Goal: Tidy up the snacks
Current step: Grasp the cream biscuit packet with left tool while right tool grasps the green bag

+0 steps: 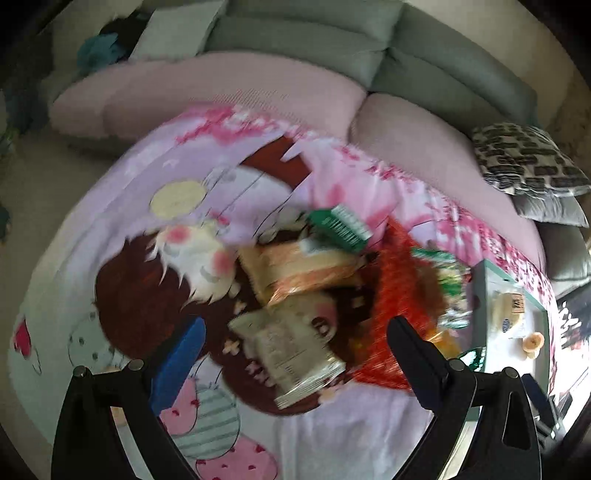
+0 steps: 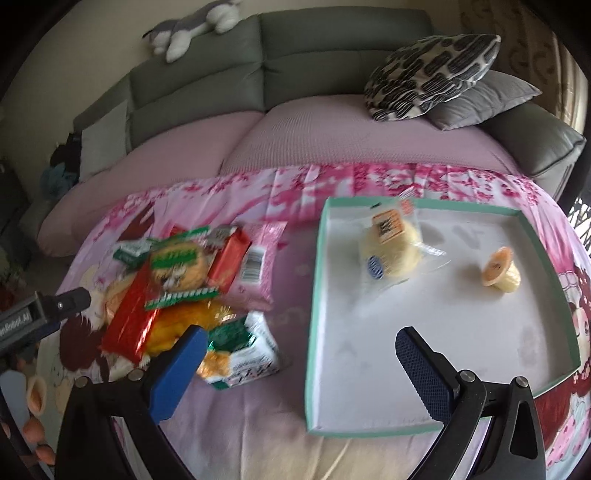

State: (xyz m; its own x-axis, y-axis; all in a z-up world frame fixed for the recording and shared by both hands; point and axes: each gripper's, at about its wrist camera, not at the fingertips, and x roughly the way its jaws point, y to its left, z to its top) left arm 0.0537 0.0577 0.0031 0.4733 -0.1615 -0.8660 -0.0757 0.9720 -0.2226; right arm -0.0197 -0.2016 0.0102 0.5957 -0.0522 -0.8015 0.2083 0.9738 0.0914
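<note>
A pile of snack packets [image 2: 177,280] lies on the pink cartoon cloth, left of a shallow white tray with a mint rim [image 2: 314,295]. In the tray rest a wrapped yellow bun [image 2: 391,251] and a small jelly cup [image 2: 500,273]. My right gripper [image 2: 299,365] hangs open between the pile and the tray's near left corner, holding nothing. My left gripper [image 1: 291,354] is open above a pale printed packet [image 1: 291,350], with an orange packet [image 1: 306,269], a green box [image 1: 340,223] and a red packet [image 1: 399,295] beyond. The tray [image 1: 484,295] shows at the right of the left wrist view.
A grey sofa [image 2: 295,74] with pink seat covers runs behind the cloth. A patterned cushion [image 2: 432,74] lies on a grey one at its right end, and a plush toy [image 2: 192,29] sits on the backrest. The left gripper's body [image 2: 40,317] enters the right wrist view at left.
</note>
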